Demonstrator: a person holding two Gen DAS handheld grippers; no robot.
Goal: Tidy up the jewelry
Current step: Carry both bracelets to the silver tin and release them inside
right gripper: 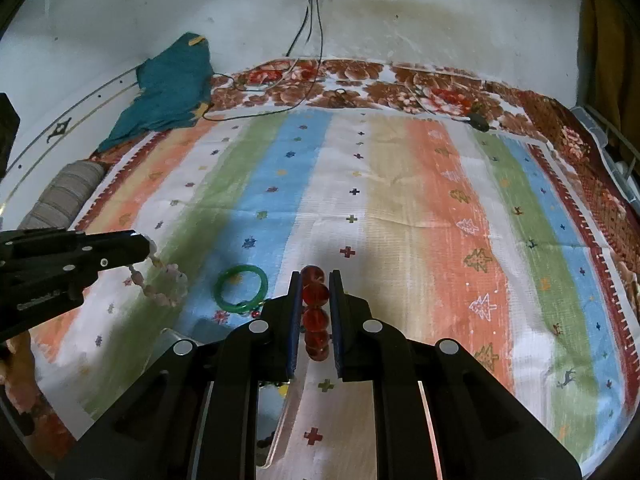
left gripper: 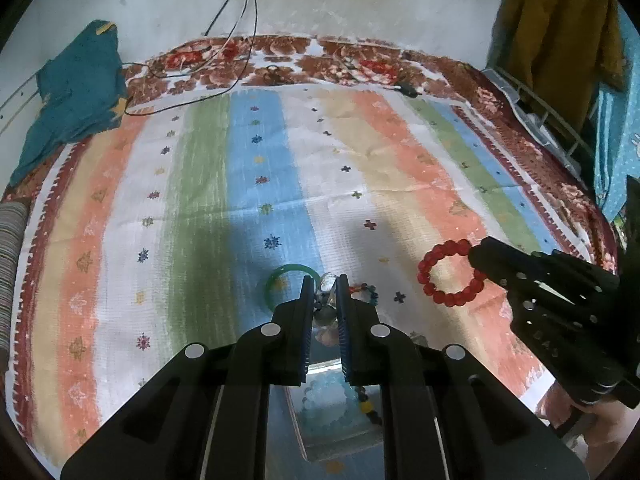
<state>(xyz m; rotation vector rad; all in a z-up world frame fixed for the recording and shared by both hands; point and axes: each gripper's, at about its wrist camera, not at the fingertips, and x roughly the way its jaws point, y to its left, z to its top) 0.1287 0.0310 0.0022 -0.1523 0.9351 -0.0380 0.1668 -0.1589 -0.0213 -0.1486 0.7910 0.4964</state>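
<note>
Both tongs work low over a bed covered by a striped cloth (left gripper: pixel 192 184). The left tongs (left gripper: pixel 325 300) are clenched on a pale pink bead bracelet (right gripper: pixel 164 285), which dangles from their tips above the cloth. The right tongs (right gripper: pixel 315 300) are clenched on a red bead bracelet (left gripper: pixel 450 272), its beads lined up between the blue pads (right gripper: pixel 295 320) and its loop hanging out ahead of the tips. A green bangle (right gripper: pixel 241 288) lies flat on the cloth between the two tongs, just left of the right pair. A clear tray (left gripper: pixel 320 412) with pale blue beads sits directly beneath the left tongs.
</note>
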